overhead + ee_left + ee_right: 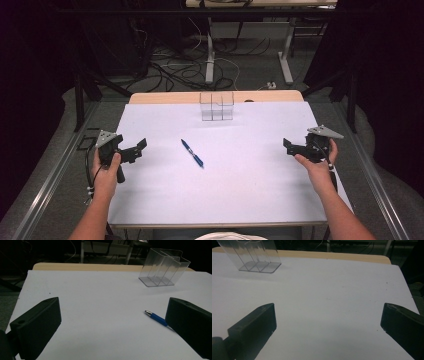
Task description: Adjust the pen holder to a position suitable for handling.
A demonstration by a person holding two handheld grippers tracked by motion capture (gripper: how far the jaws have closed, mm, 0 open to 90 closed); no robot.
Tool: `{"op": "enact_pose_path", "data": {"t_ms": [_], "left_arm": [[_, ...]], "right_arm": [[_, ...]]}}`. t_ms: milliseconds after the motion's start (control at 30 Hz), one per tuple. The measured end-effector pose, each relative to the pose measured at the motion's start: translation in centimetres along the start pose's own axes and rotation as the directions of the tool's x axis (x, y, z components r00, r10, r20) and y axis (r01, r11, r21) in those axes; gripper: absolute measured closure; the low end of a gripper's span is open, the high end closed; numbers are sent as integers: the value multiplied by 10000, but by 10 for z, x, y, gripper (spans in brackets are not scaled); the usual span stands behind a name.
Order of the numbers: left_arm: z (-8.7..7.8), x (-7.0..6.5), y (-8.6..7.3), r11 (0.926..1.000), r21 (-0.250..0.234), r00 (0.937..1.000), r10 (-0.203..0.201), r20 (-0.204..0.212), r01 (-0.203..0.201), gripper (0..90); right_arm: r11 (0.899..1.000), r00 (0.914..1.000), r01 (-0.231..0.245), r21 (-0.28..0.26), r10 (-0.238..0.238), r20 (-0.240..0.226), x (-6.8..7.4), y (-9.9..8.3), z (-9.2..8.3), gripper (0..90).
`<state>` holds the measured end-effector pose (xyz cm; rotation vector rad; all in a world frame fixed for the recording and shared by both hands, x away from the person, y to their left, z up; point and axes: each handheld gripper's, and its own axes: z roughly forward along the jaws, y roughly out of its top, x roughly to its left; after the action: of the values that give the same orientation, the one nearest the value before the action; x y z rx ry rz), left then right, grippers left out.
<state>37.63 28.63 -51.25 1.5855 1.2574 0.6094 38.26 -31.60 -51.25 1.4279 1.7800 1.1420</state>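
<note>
A blue pen (192, 153) with a silver tip lies slantwise near the middle of the white table top (235, 180). The left gripper view catches the pen (156, 318) just beside its right jaw. A clear plastic organiser (217, 105) with upright compartments stands at the far edge; it also appears as the organiser (163, 267) and the organiser (253, 255) in the gripper views. My left gripper (141, 149) is held at the table's left side, open and holding nothing. At the right side my right gripper (286, 145) is open too, with bare table between its jaws.
A wooden strip (165, 97) of the table shows behind the white sheet. Beyond it are desk legs (210, 60) and loose cables (170, 70) on the floor. Dark curtains hang on both sides. Metal rails (55, 175) run along the table's flanks.
</note>
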Motion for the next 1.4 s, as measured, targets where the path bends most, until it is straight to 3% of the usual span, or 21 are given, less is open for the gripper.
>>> {"op": "enact_pose_path", "data": {"t_ms": [367,500,600,867,1400], "left_arm": [[1,-4,-1,10000,92,9999,24,108,-25,0],[2,-9,-1,9996,199,9996,200,180,-204,1],[4,-11,-1,9996,231,9997,184,181,-188,1],[6,-11,-2,9990,353,9995,267,176,-273,1],[6,-10,-3,9993,342,9997,119,229,-127,1]], "right_arm": [[9993,9991,373,50,-372,-206,19,26,4,5],[9980,9977,635,75,-633,-248,30,37,8,13],[9951,9941,985,91,-980,-457,38,47,11,26],[9904,9868,1379,96,-1365,-875,53,70,22,108],[9777,9691,2085,-260,-2101,-1290,78,118,47,224]]}}
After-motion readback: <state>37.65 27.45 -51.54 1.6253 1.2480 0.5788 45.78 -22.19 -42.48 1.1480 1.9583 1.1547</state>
